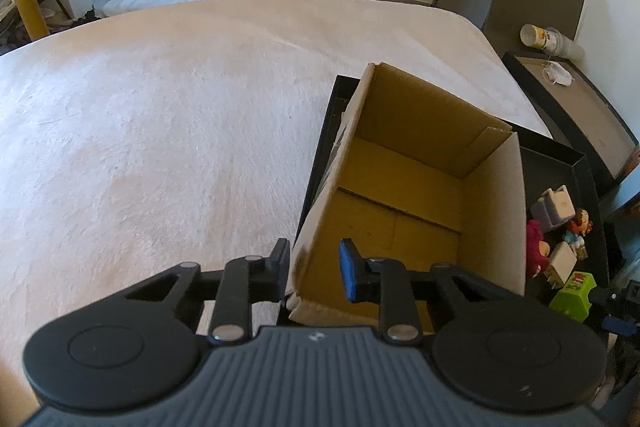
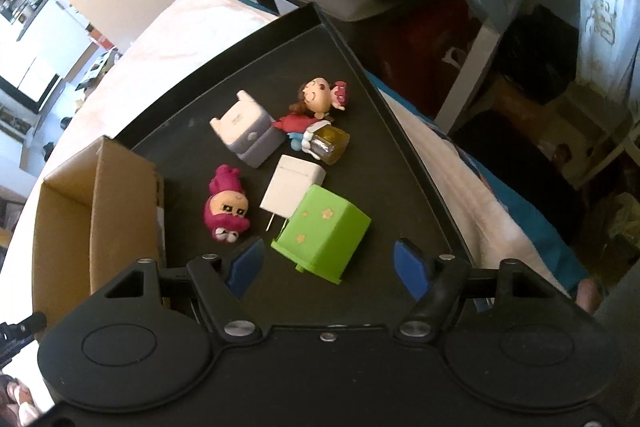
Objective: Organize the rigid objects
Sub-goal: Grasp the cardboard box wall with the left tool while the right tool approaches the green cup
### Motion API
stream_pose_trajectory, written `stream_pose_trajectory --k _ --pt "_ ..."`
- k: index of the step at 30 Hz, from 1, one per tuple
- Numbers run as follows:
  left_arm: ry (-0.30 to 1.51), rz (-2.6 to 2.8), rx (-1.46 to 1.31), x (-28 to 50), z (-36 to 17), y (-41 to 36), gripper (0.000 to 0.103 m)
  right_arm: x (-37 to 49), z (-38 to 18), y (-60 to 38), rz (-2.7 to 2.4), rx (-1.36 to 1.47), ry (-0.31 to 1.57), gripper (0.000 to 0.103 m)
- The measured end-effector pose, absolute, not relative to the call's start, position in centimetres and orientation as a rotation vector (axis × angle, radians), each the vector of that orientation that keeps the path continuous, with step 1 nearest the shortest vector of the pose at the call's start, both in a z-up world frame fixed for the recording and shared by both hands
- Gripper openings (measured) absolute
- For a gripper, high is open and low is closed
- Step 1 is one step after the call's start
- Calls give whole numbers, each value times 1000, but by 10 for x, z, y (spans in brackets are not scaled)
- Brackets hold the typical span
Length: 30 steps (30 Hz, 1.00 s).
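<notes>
While the green box [image 2: 322, 241] lies tipped on its side on the black tray [image 2: 384, 131], it sits directly ahead of the right gripper [image 2: 328, 265], its near lower edge reaching in between the two blue pads [image 2: 246, 263]. Its long axis runs slantwise, from the near left up toward the far right, so the pads do not yet square up with its flat sides. Those jaws stand fairly wide and touch nothing; the box lies loose between them. Of the two hands the right is plainly the nearer. Just beyond the box are a white plug adapter [image 2: 294, 183], a pink figurine [image 2: 226, 205], a grey-and-white block [image 2: 248, 135] and a small doll [image 2: 320, 99] tangled with a yellowish bottle [image 2: 330, 145].

Beside them on the tray stands the open cardboard box [image 1: 400, 187], empty inside. The left gripper [image 1: 314, 269] straddles its near wall, one finger outside, the blue pad [image 1: 348, 273] inside; the gap is narrow, yet daylight shows between pad and cardboard, so no pinch as yet.
</notes>
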<state>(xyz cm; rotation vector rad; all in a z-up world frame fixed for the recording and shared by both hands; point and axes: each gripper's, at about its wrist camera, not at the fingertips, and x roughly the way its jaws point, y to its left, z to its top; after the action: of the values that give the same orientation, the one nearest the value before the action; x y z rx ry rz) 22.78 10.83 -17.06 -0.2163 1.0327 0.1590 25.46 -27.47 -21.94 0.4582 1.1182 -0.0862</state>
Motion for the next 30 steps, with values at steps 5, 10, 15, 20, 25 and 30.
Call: stream_pose_trajectory --k 5,10,15,20,25,30 --pt "1044 151 -215 236 -175 110 16 265 -230 -274 -106 485 1132 71" --pt "1076 179 -197 245 -180 109 16 272 -238 -270 -127 491 1142 71" --pt "1098 200 -140 252 -183 101 16 276 -245 -264 -145 476 1151 71" --pt "1135 230 -90 260 -191 92 15 280 -253 -262 -156 480 1159 71" --pt "1140 266 -47 264 -191 84 16 279 -256 -260 -161 463 1159 56" --pt "1143 282 -14 264 -190 76 16 274 -253 -256 -150 437 1147 52"
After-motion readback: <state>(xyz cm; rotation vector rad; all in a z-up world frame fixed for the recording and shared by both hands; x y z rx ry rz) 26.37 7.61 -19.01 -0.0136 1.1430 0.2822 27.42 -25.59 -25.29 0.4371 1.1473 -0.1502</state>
